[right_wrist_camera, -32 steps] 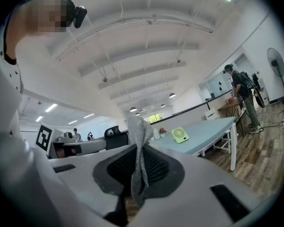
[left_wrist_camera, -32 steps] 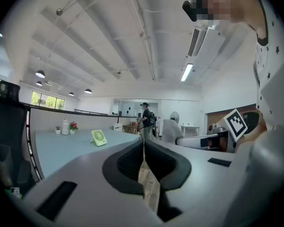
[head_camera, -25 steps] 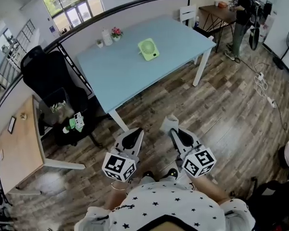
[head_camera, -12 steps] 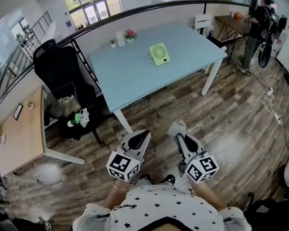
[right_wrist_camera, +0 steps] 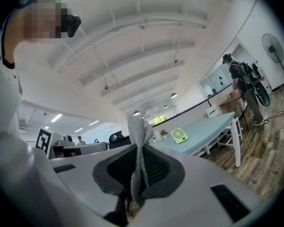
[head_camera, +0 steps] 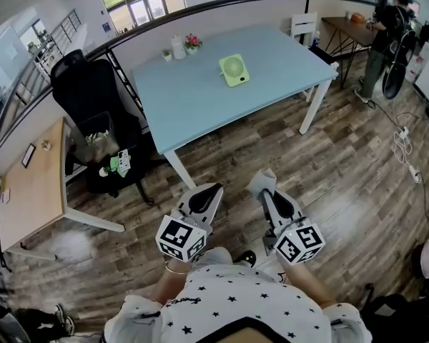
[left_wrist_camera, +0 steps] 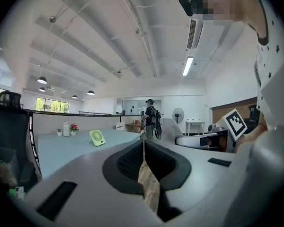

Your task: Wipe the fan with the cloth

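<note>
A small green fan point(head_camera: 234, 70) lies on the light blue table point(head_camera: 193, 102), far ahead of both grippers. It also shows small in the left gripper view as the fan point(left_wrist_camera: 97, 137) and in the right gripper view as the fan point(right_wrist_camera: 180, 135). My right gripper point(head_camera: 263, 191) is held low over the wooden floor, shut on a grey cloth point(head_camera: 260, 181). That cloth point(right_wrist_camera: 139, 141) sticks up between the closed jaws of the right gripper point(right_wrist_camera: 137, 151). Beside it, my left gripper point(head_camera: 211, 190) is shut with nothing in it; the left gripper point(left_wrist_camera: 143, 144) shows only a thin seam.
A black office chair point(head_camera: 86, 91) and a bin of clutter point(head_camera: 111, 166) stand left of the table. A wooden desk point(head_camera: 28, 191) is at far left. A white jar point(head_camera: 177, 47) and flower pot point(head_camera: 193, 43) sit at the table's back. A person point(head_camera: 386, 27) stands far right; cables point(head_camera: 407, 148) lie on the floor.
The head view has shifted, so the table and fan sit slightly further right in frame. Both grippers stay low and shut, the cloth still in the right one.
</note>
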Tool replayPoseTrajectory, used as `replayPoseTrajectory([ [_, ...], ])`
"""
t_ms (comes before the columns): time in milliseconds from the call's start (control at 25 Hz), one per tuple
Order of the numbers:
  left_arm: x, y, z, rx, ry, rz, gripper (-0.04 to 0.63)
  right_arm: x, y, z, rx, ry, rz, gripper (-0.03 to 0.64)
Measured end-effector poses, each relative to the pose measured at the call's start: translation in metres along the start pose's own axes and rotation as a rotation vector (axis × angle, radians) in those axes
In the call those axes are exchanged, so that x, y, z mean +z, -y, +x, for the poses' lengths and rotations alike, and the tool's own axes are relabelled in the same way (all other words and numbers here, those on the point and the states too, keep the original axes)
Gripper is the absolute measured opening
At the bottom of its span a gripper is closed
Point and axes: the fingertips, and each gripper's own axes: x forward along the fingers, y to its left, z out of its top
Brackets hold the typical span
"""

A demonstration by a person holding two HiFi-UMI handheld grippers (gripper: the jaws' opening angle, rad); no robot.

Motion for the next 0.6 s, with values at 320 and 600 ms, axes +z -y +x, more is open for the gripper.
replayPoseTrajectory([
  [320,0.000,0.017,0.018,-0.027,-0.004,0.012,0.034,0.002,0.020,-0.017,-0.032,0.013,0.018,0.033],
  [600,0.000,0.015,0.045,-0.045,0.004,0.005,0.034,0.009,0.044,-0.015,-0.060,0.014,0.013,0.032],
])
